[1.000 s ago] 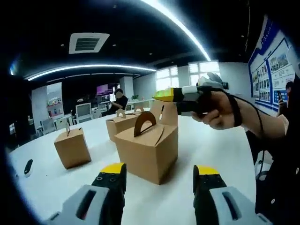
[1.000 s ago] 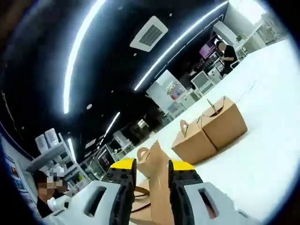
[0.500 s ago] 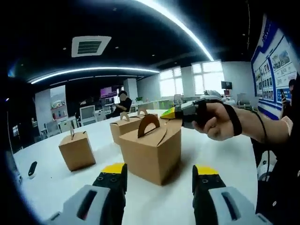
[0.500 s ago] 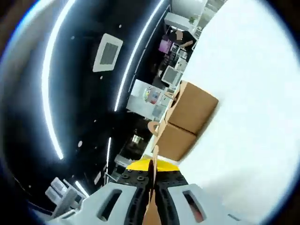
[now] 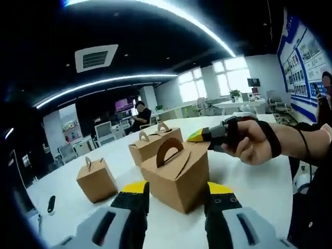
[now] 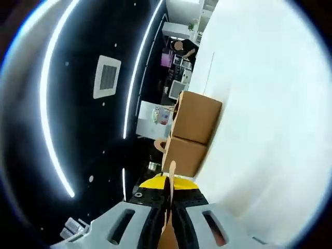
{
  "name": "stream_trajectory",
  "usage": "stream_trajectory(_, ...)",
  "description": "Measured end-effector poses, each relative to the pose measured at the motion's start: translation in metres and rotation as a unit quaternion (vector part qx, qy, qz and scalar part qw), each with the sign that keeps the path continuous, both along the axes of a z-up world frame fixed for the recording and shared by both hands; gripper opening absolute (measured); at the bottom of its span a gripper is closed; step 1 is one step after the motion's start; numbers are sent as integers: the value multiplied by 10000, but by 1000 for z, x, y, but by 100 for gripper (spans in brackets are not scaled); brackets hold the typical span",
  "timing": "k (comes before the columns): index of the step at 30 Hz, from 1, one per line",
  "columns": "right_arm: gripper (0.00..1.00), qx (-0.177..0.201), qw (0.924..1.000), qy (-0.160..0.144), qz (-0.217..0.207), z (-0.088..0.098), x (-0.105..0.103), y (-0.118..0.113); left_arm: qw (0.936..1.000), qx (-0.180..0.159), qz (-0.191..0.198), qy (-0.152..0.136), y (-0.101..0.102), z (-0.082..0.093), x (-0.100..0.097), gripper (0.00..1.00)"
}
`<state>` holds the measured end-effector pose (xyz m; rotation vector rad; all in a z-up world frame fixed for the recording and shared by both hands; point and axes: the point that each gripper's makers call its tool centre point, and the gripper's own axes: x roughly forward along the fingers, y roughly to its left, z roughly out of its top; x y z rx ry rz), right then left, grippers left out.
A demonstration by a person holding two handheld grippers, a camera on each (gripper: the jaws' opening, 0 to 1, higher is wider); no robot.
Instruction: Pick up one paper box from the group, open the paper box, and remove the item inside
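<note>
Brown card: the paper box I picked sits on the white table, nearest my left gripper, apart from three others.
Change: my right gripper has swung its pinched top flap sideways, so opening is under way.
Left jaws: apart, empty.
Axis: upright, handle topmost.

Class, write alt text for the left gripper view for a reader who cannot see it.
The right gripper, held in a hand, grips the top flap of the nearest paper box on a white table. The left gripper hovers open before it; more boxes stand behind.
</note>
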<state>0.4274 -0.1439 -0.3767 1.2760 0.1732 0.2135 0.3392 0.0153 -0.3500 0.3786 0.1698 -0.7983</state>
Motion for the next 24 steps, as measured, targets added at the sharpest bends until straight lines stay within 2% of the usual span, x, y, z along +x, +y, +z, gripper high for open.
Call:
stream_trajectory(2, 3, -5, 10000, -18, -14, 2, 0, 0, 9993, 339, -22, -163, -5, 6, 2, 39)
stream_trajectory(5, 3, -47, 10000, -54, -43, 5, -1, -1, 9968, 763, -160, -189, -20, 8, 0, 39)
stream_trajectory(6, 3, -72, 9999, -64, -54, 8, -2, -1, 9946, 1007, -156, -217, -23, 7, 1, 39)
stream_trajectory(7, 3, -77, 9999, -67, -57, 9, -2, -1, 9939, 1067, -146, -228, -23, 7, 2, 39)
stream_trajectory(11, 3, -130, 9998, -114, -56, 10, -3, 1, 9805, 1833, 60, -709, -25, 14, 15, 37)
stream_trajectory(17, 3, -160, 9997, -158, -82, 13, -3, -2, 9771, 1990, -43, -758, -42, 18, 17, 28)
stream_trajectory(19, 3, -252, 9994, -203, -85, 15, -4, -1, 9805, 1878, -131, -560, -52, 16, 17, 20)
stream_trajectory(20, 3, -298, 9993, -226, -75, 16, -4, 0, 9803, 1892, -125, -555, -53, 16, 18, 18)
stream_trajectory(24, 3, -339, 9991, -262, -29, 20, -3, 1, 9705, 2344, -132, -552, -56, 6, 22, 19)
